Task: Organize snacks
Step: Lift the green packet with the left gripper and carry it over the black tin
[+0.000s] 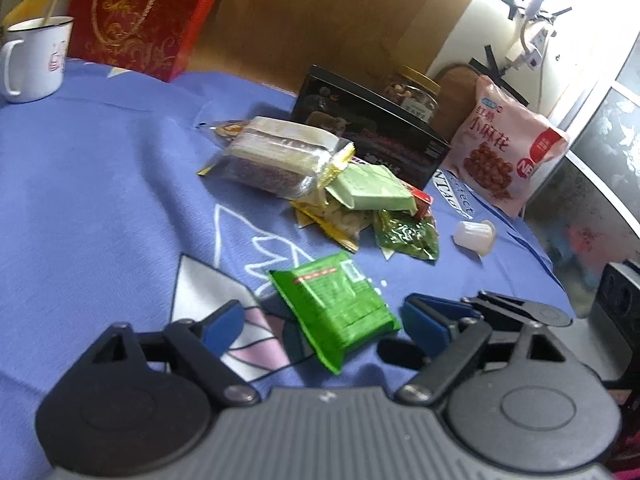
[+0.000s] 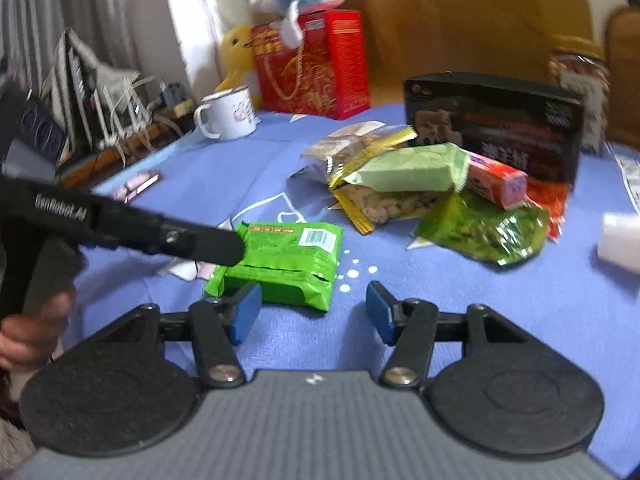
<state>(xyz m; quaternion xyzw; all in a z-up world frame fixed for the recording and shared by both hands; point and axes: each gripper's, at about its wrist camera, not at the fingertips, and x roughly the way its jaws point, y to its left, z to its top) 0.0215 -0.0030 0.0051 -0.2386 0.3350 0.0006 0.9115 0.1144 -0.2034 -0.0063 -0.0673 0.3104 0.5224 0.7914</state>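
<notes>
A bright green snack packet [image 1: 338, 308] lies flat on the blue tablecloth, apart from a pile of snacks [image 1: 320, 184]. My left gripper [image 1: 320, 320] is open, its blue pads either side of the packet's near end. In the right wrist view the same packet [image 2: 288, 260] lies just beyond my open right gripper [image 2: 312, 312], whose left pad touches or nearly touches its near edge. The left gripper's body [image 2: 120, 232] reaches in from the left over the packet. The pile holds a pale green packet [image 2: 408, 168], a pink box [image 2: 496, 184] and a shiny green bag [image 2: 488, 228].
A black box [image 1: 372, 132], a nut jar [image 1: 412, 92] and a pink snack bag [image 1: 504, 148] stand behind the pile. A small white jelly cup [image 1: 476, 236] lies at the right. A white mug [image 1: 32, 60] and a red gift box [image 1: 144, 16] stand far left.
</notes>
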